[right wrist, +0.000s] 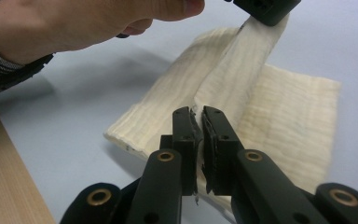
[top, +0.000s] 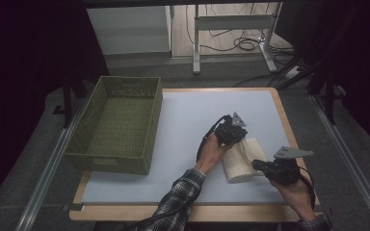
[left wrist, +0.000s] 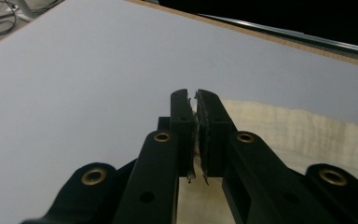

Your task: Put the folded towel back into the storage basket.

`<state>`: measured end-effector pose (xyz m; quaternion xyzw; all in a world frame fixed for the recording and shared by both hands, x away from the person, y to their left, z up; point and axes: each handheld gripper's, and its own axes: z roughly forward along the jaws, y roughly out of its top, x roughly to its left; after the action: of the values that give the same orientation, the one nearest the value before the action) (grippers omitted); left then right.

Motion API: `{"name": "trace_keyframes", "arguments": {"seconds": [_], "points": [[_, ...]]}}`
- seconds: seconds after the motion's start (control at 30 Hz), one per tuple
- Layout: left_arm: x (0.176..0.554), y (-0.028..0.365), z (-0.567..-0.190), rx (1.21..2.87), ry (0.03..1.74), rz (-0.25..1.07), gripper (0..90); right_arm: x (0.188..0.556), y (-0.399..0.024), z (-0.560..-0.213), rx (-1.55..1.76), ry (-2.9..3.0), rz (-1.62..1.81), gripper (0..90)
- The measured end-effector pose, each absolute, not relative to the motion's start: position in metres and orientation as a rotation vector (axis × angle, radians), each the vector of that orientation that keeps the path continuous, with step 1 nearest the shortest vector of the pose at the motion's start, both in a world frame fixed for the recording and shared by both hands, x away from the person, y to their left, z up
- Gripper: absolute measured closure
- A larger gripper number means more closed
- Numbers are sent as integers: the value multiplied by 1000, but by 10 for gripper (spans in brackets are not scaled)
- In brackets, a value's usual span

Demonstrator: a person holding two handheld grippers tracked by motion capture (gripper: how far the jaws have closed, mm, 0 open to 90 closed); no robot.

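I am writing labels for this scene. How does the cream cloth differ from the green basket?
The cream cloth lies folded flat at the table's right side; the green basket stands rigid at the left. The cloth is pinched by the left tool and right tool; the basket is untouched. Both rest on the white tabletop.

A green woven basket (top: 118, 127) sits at the table's (top: 188, 120) left side (cables (top: 231, 43) beyond).

No legible text, label, brand, number or sign anywhere on any surface.
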<state>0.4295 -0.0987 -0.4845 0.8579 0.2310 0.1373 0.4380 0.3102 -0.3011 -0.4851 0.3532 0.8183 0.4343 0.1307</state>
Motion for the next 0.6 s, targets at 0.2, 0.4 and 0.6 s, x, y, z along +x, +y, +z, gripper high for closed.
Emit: {"name": "trace_keyframes", "arguments": {"seconds": [0.2,0.4,0.6], "points": [[435,-113,-489,2151,571,335,856,312,-310,-491,1061,2368,1227,840],[440,-120,-497,2176,586,321,833,317,-317,-500,1108,2364,1208,836],[443,-118,-499,2107,642,270,560,320,-322,-506,1133,2348,1191,782]]}}
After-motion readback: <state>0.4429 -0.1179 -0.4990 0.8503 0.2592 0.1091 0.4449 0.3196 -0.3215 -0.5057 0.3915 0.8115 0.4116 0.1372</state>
